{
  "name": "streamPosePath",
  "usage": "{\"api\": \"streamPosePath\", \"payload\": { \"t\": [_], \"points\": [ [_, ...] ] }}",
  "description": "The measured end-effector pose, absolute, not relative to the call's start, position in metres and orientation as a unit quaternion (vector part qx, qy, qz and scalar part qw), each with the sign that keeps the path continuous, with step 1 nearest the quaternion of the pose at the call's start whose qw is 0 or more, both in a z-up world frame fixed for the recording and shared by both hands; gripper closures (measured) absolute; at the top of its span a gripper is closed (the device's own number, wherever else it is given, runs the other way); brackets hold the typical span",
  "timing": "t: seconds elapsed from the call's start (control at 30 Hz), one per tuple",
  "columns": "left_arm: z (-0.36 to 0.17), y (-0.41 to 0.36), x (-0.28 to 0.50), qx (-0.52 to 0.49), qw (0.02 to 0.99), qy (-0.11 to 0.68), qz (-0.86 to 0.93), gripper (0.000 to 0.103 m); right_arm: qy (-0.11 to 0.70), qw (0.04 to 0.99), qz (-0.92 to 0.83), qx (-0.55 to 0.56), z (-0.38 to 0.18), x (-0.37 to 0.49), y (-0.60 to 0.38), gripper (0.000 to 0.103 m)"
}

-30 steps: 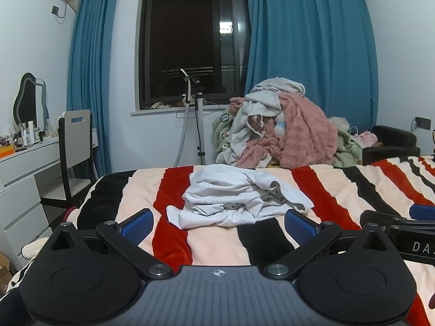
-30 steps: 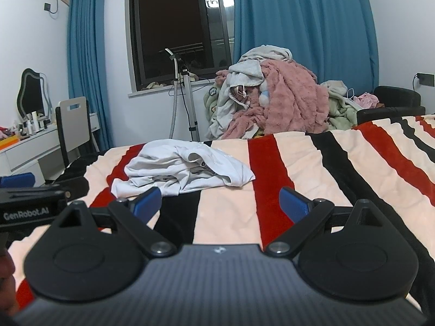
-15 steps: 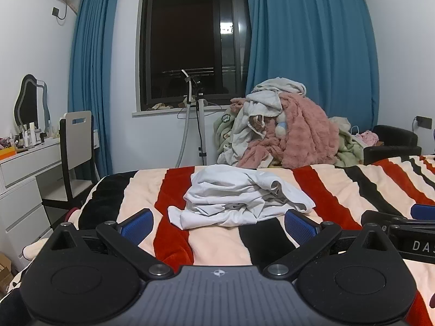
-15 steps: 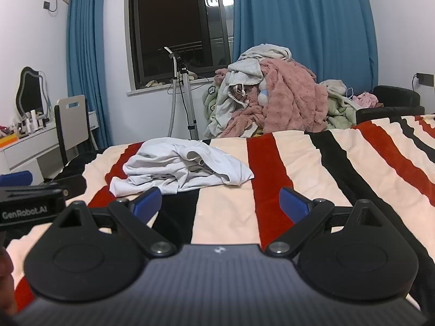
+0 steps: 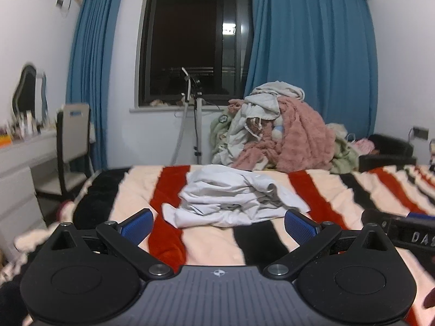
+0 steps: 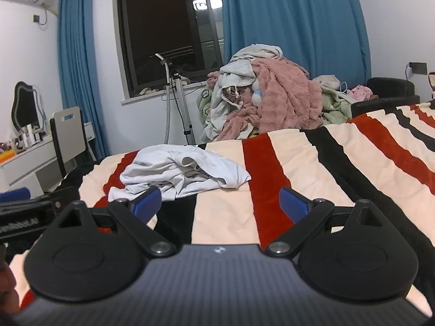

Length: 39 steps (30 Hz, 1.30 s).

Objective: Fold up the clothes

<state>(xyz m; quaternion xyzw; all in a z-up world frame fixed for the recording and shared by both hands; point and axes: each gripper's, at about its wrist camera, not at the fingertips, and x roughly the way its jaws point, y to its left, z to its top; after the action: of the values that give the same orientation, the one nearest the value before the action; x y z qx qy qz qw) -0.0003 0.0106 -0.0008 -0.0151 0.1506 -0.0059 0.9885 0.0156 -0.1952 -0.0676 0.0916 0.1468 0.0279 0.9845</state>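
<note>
A: Where is the garment lying?

B: A crumpled white shirt [image 5: 233,199] is lying in a heap on the striped blanket [image 5: 217,244], across a red stripe and a cream one, a little ahead of both grippers. Nothing is touching it.

A: And the left gripper?

B: The left gripper [image 5: 218,225] is hovering low over the blanket with its jaws spread wide, the blue pads [image 5: 137,224] holding nothing. The shirt is showing between them, farther along the bed.

A: The right one?

B: The right gripper [image 6: 219,203] is also gaping, empty, pointing at the bed with the shirt ahead and to its left. Its left pad is overlapping the shirt's near edge in the picture; I cannot tell whether they are touching.

A: Any containers holding things?

B: None that I can make out. Beyond the bed a pile of laundry [image 5: 274,133] is sitting under the blue curtain [image 5: 312,54], with a pink fleece blanket [image 6: 285,100] draped over it. A chair [image 5: 72,146] is standing at a white dresser [image 5: 16,179] on the left.
</note>
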Motion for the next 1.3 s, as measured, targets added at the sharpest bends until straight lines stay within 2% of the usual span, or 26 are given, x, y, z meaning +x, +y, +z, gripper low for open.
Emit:
{"api": "streamPosePath", "payload": {
  "t": [0.17, 0.37, 0.47, 0.6, 0.7, 0.9, 1.0, 1.1, 1.13, 1.17, 1.27, 1.3],
  "points": [
    [0.000, 0.021, 0.001, -0.051, 0.987, 0.155, -0.011, 0.000, 0.155, 0.982, 0.023, 0.104, -0.063, 0.016, -0.198, 0.008],
    [-0.005, 0.018, 0.002, -0.035, 0.987, 0.155, -0.016, 0.000, 0.143, 0.983, 0.013, 0.111, -0.055, 0.019, -0.202, 0.008],
    [-0.011, 0.014, 0.010, -0.028, 0.985, 0.169, -0.020, 0.000, 0.128, 0.986, -0.002, 0.110, -0.031, 0.030, -0.206, 0.008],
    [-0.027, 0.005, 0.039, -0.028, 0.970, 0.231, -0.066, 0.001, 0.092, 0.992, -0.004, 0.091, 0.017, 0.049, -0.212, 0.008],
    [-0.039, -0.008, 0.073, -0.014, 0.955, 0.276, -0.106, 0.002, 0.092, 0.989, 0.015, 0.114, 0.032, 0.066, -0.228, 0.008],
    [-0.059, -0.044, 0.151, 0.063, 0.952, 0.270, -0.128, 0.003, 0.143, 0.974, 0.018, 0.173, -0.006, 0.092, -0.260, 0.008],
    [-0.076, -0.060, 0.198, 0.102, 0.954, 0.258, -0.112, 0.007, 0.184, 0.963, 0.005, 0.195, -0.038, 0.108, -0.271, 0.008],
    [-0.085, -0.061, 0.238, 0.096, 0.960, 0.246, -0.092, 0.013, 0.215, 0.953, -0.002, 0.213, -0.065, 0.129, -0.276, 0.008],
    [-0.087, -0.062, 0.248, 0.098, 0.963, 0.236, -0.089, 0.019, 0.224, 0.950, -0.004, 0.217, -0.073, 0.137, -0.277, 0.008],
    [-0.087, -0.065, 0.257, 0.112, 0.965, 0.220, -0.086, 0.031, 0.228, 0.949, -0.003, 0.218, -0.077, 0.146, -0.276, 0.008],
    [-0.087, -0.070, 0.277, 0.144, 0.969, 0.180, -0.084, 0.048, 0.238, 0.946, 0.002, 0.221, -0.086, 0.170, -0.276, 0.008],
    [-0.085, -0.070, 0.281, 0.146, 0.970, 0.171, -0.089, 0.050, 0.234, 0.946, 0.002, 0.227, -0.087, 0.175, -0.279, 0.008]
  ]
}}
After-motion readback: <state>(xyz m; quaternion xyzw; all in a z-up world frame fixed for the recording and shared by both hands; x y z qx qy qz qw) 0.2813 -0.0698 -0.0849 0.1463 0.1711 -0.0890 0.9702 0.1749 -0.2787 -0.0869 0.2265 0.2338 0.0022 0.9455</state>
